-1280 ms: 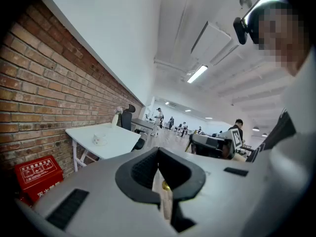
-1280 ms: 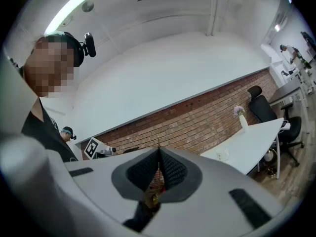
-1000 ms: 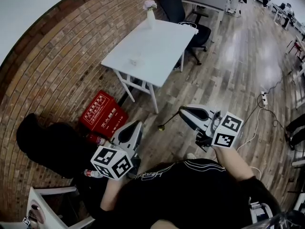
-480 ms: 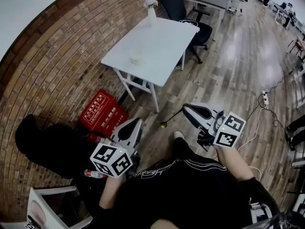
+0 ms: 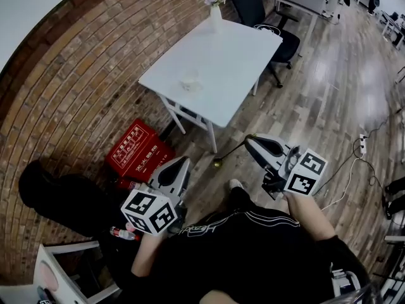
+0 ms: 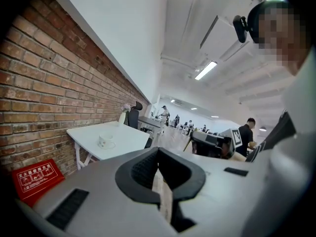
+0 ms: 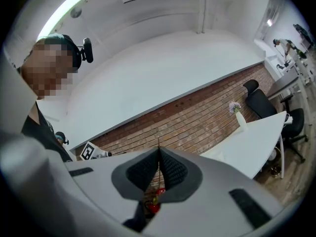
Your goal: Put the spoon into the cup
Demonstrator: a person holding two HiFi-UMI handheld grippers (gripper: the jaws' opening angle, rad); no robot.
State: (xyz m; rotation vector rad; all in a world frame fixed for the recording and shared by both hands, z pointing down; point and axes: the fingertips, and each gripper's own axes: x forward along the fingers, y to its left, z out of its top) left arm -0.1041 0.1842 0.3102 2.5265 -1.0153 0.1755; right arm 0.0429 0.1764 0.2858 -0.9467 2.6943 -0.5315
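Observation:
A white cup (image 5: 190, 81) on a saucer stands on the small white table (image 5: 234, 56) against the brick wall; in the left gripper view the cup (image 6: 104, 141) sits far ahead. My right gripper (image 5: 249, 140) (image 7: 159, 152) is shut on the thin handle of a spoon (image 5: 229, 152), whose gold bowl hangs toward the floor short of the table. The spoon (image 6: 188, 142) also shows in the left gripper view. My left gripper (image 5: 185, 161) (image 6: 158, 154) is held low at the left, its jaws together with nothing between them.
A vase with flowers (image 5: 216, 8) stands at the table's far end. A red crate (image 5: 136, 149) sits by the wall under the table's near corner, beside a black bag (image 5: 57, 195). A black office chair (image 5: 253, 5) is behind the table. Cables (image 5: 354, 157) lie on the wooden floor at right.
Both grippers and the person have moved forward toward the white table, which now lies nearer in the head view. A shoe has stepped into sight. The spoon stays in the right gripper.

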